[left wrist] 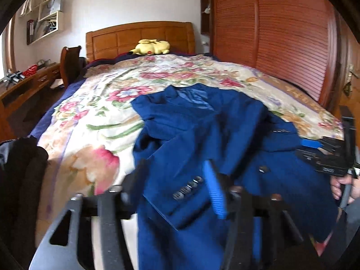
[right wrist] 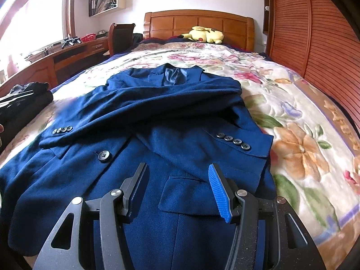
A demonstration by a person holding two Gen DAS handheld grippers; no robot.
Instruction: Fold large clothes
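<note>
Wool-like cloth, thick and dark blue, makes up the jacket that lies face up on the flowered bedspread, collar toward the headboard and hem hanging toward the foot edge of the bed. Both sleeves are already crossed over the chest, their buttoned cuffs resting near the left and right edges of the body.

The right gripper hovers over the lower front, just above the pocket flap, with its jaws spread wide and nothing between them. The left gripper is blurred in its own view; its jaws seem parted around the left cuff, but I cannot tell whether they hold it.

Judging by the drape, the jacket is fairly heavy and soft, with some stiffness in the shoulders and lapels, so it should fold in broad, rounded creases rather than sharp ones. It is not slippery outside, though the shiny lining at the collar may slide. Best hold is probably at the hem corners, pinching both front layers together and lifting them toward the collar.

A dark garment pile sits at the left edge of the bed, and a yellow plush toy lies by the headboard.
</note>
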